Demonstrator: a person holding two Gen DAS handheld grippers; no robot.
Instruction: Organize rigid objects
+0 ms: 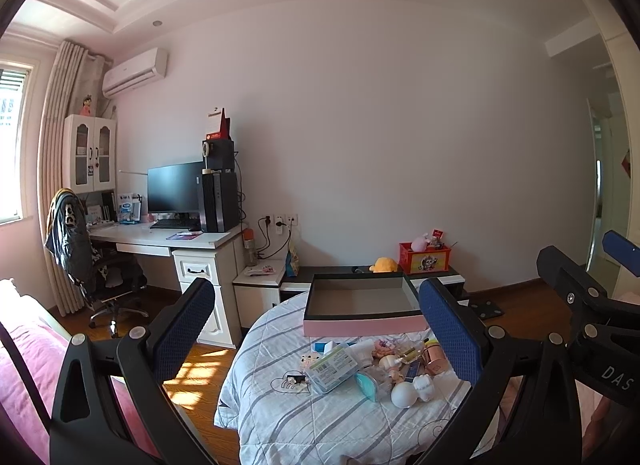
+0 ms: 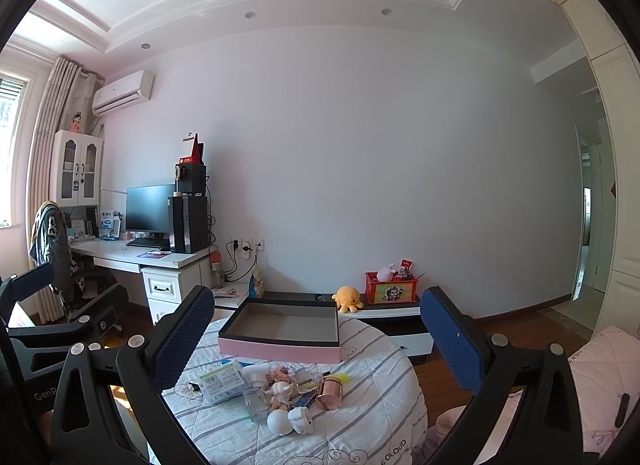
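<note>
An empty pink box with a dark rim sits at the far side of a round table under a striped quilt. In front of it lies a heap of small rigid items: a clear plastic case with a label, a white ball, a rose-gold jar, and small figurines. My left gripper is open and empty, above the near side of the table. My right gripper is open and empty, and it also shows in the left wrist view.
A white desk with monitor and computer tower stands at the left with an office chair. A low cabinet holds a yellow plush and a red box. Pink bedding lies at left, a pillow at right.
</note>
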